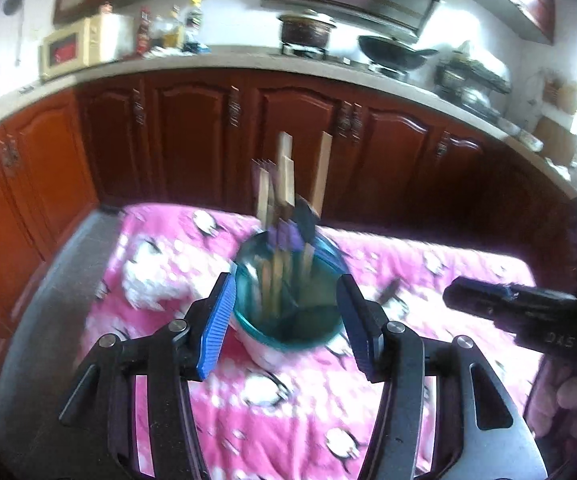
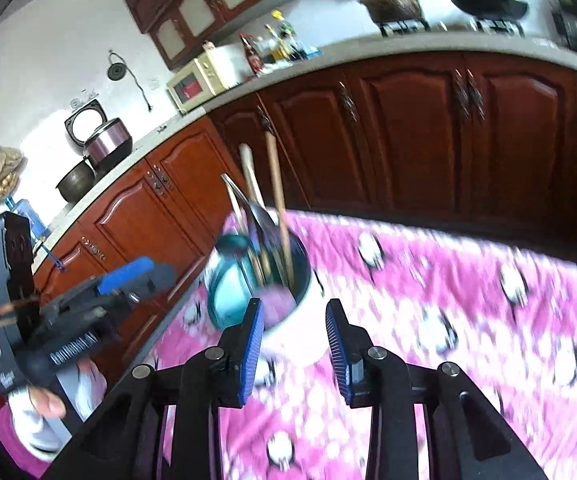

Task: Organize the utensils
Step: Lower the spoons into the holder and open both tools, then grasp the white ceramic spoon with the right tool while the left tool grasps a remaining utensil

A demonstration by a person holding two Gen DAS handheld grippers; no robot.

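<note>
Pretty blurry shots, both of them. Utensil holder (image 1: pixel 288 312) sitting mid-frame in the left wrist view on the pink penguin-print cloth (image 1: pixel 280 408), teal rim, white body, divided inside into compartments. Same holder (image 2: pixel 284 304) a bit left of centre in the right wrist view.

Utensils all standing roughly upright, long axes near vertical, handles poking up toward the top of the frame against the dark red cabinet doors (image 1: pixel 192 132). Flat wooden utensils (image 1: pixel 288 172) in the back compartment, fanned slightly apart at the tops. Purple-handled pieces (image 1: pixel 284 236) bunched just above the rim, too smeared to name. From the right wrist view: a wooden stick (image 2: pixel 276 196) leaning a touch right, a pale rounded handle (image 2: pixel 250 176) and something shiny metal (image 2: pixel 248 208) next to it.

Left gripper (image 1: pixel 286 324) spread wide, blue pads flanking the holder in the picture, nothing pinched. Right gripper (image 2: pixel 294 344) partly open, gap clear between the pads, nothing held, holder just beyond the tips. Each gripper also visible in the other's view: right one (image 1: pixel 528 312) at the right edge, left one (image 2: pixel 88 304) at lower left with a hand (image 2: pixel 46 402) under it.

Microwave (image 1: pixel 76 50) and wok (image 1: pixel 392 54) on the countertop behind.
</note>
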